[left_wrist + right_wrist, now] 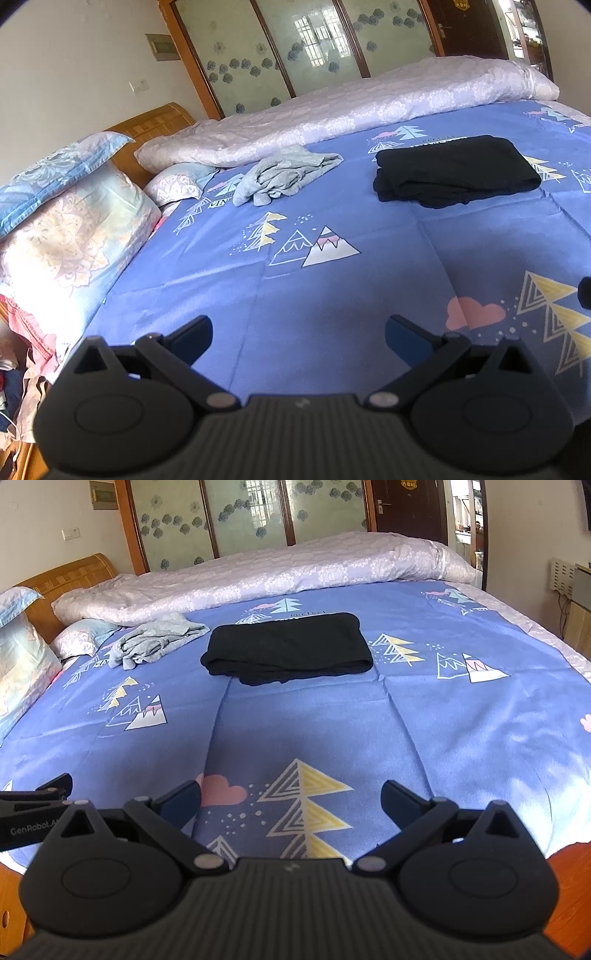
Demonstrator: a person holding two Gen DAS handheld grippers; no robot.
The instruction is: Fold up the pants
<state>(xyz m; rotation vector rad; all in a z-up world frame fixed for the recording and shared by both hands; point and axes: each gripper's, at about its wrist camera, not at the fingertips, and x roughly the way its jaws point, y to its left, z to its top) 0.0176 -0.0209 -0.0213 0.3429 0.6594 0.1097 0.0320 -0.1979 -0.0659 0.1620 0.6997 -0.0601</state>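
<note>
From my right wrist view, white lettering reading "GenRobot.A", cut off by my right gripper's housing, stands on the black body of the left gripper [35, 806] at the near left edge. Small dark print lies on the blue bedsheet [369, 709] just beyond the folded black pants [288, 648], too small for me to read. A yellow-lettered plaque on the far dark door [406, 506] is likewise illegible.

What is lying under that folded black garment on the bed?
The black garment lies on the blue patterned sheet. It partly covers a printed tree; whatever else is beneath stays hidden.
</note>
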